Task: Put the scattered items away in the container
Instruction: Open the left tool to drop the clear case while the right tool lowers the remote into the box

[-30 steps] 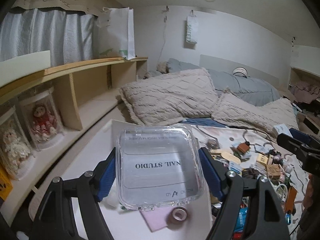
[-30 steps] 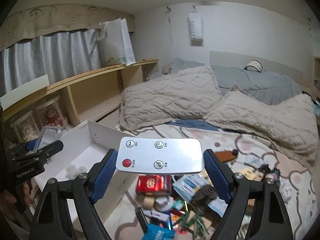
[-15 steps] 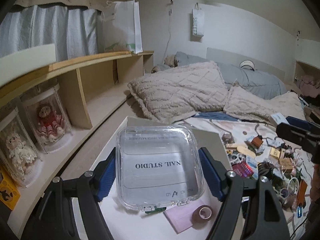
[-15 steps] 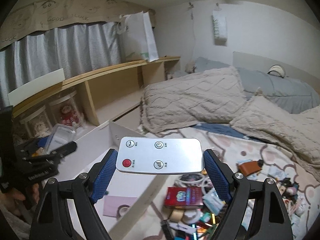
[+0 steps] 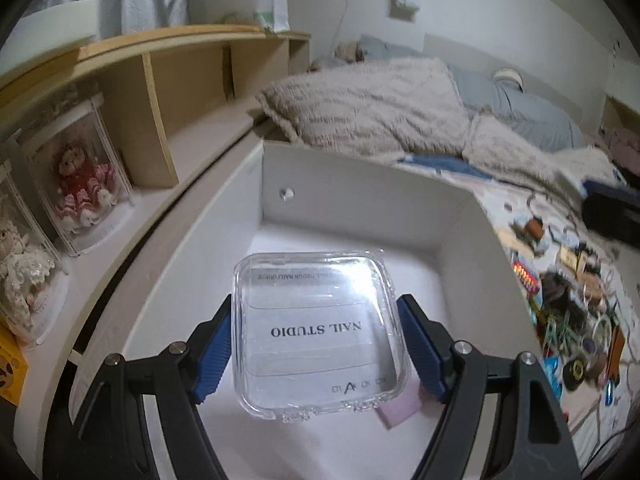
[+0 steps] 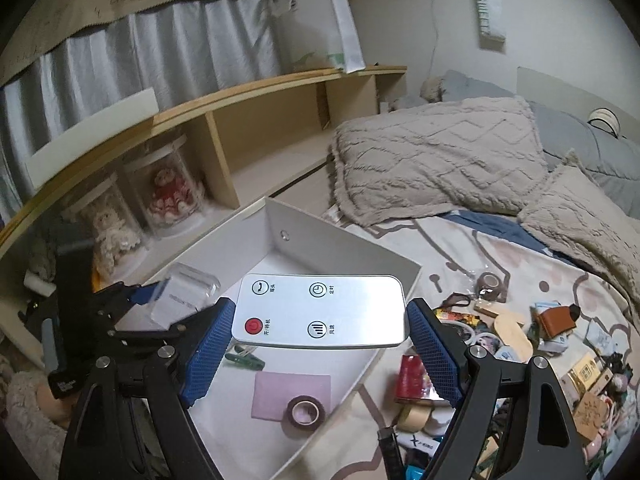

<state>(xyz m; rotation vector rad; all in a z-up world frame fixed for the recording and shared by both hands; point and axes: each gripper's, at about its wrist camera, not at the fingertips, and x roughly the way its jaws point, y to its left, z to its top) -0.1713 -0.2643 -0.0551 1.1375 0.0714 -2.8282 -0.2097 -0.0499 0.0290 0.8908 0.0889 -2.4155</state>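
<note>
A: Left tool (image 5: 316, 344)?
B: Pitched down, blue pads (image 5: 212, 354) clamped on both sides of a clear case (image 5: 320, 332).
A: Right tool (image 6: 320, 344)?
B: Also angled down, pads pressing the short ends of a white remote (image 6: 320, 312). It sits to the right of the left tool.

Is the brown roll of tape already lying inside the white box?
Yes, the brown roll of tape lies on the floor of the white box, overlapping a pink paper sheet.
</note>
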